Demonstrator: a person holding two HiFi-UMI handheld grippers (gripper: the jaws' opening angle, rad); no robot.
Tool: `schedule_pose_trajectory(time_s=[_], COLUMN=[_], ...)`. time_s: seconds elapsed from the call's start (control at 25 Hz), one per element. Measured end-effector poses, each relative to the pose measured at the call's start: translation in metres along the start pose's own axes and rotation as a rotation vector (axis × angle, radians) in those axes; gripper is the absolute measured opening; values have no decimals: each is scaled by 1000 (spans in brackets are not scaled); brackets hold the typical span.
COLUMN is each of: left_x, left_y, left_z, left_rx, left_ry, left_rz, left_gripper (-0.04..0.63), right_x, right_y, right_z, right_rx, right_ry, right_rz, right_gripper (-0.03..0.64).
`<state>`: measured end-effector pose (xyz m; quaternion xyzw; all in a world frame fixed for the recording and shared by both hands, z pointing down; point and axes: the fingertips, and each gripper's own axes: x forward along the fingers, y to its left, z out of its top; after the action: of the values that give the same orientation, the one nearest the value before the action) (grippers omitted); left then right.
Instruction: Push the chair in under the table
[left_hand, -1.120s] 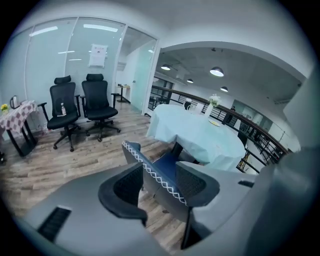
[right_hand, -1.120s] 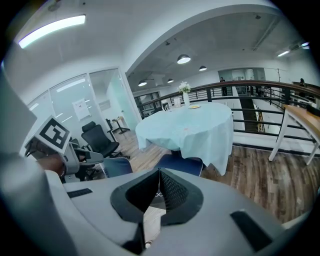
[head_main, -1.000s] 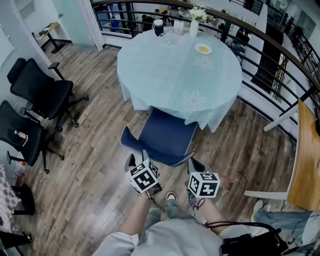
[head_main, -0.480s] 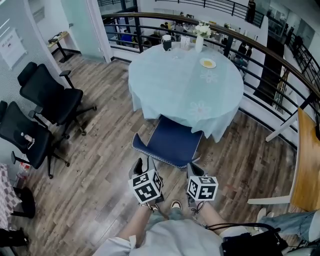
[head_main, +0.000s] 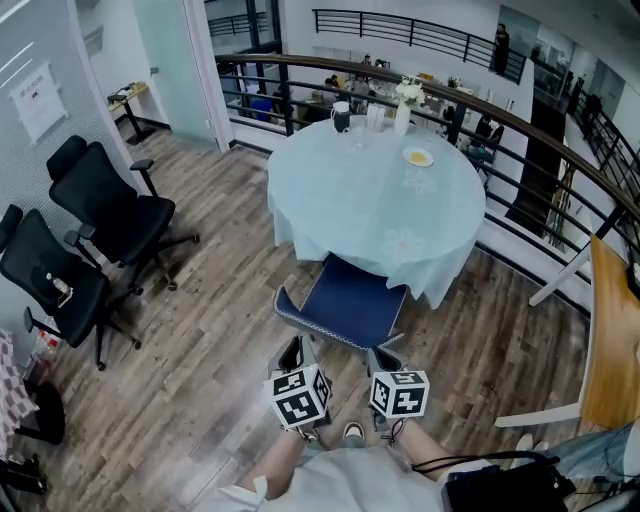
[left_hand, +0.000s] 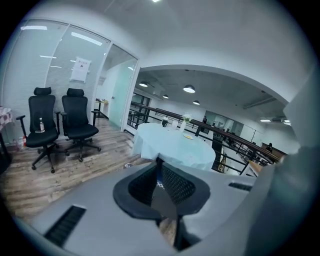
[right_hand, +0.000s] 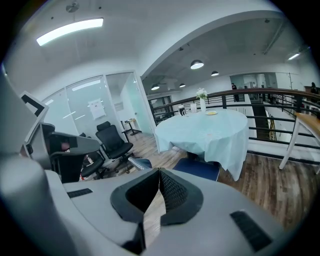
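The blue chair (head_main: 345, 300) stands with its seat partly under the round table (head_main: 340, 190), which is draped in a light blue cloth; its backrest faces me. Both grippers hang just short of that backrest, apart from it. My left gripper (head_main: 293, 350) has just been closing, and its pads meet with nothing between them (left_hand: 159, 161). My right gripper (head_main: 383, 357) is shut as well and holds nothing (right_hand: 159, 171). The right gripper view shows the blue seat (right_hand: 197, 167) below the tablecloth (right_hand: 205, 132). In the left gripper view the table (left_hand: 172, 145) lies straight ahead.
Two black office chairs (head_main: 110, 205) (head_main: 50, 275) stand on the wood floor at the left. A curved black railing (head_main: 500, 110) runs behind the table. A wooden tabletop (head_main: 610, 330) juts in at the right. A cup, a vase and a plate (head_main: 418, 157) sit on the table.
Both grippers have come off the chair's backrest and drawn back and up towards me. The left jaws went from open to shut. The chair sits deeper under the table.
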<state>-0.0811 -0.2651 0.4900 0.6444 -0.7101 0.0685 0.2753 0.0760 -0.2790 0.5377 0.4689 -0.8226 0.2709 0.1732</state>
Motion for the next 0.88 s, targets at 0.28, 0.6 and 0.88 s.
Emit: schedule_pose_trajectory(time_s=[0.28, 0.6, 0.88], left_x=[-3, 4, 10], left_y=[1, 3, 2], left_z=[-5, -6, -9], left_rx=[2, -1, -8], left_ry=[8, 17, 37], left_rz=[-6, -2, -3], left_gripper=[5, 5, 5], right_x=[3, 8, 8], right_y=[16, 16, 13], right_z=[-1, 3, 7], right_rx=[-21, -33, -21], right_ry=[6, 8, 3], right_rz=[30, 31, 24], right_gripper=[17, 17, 17])
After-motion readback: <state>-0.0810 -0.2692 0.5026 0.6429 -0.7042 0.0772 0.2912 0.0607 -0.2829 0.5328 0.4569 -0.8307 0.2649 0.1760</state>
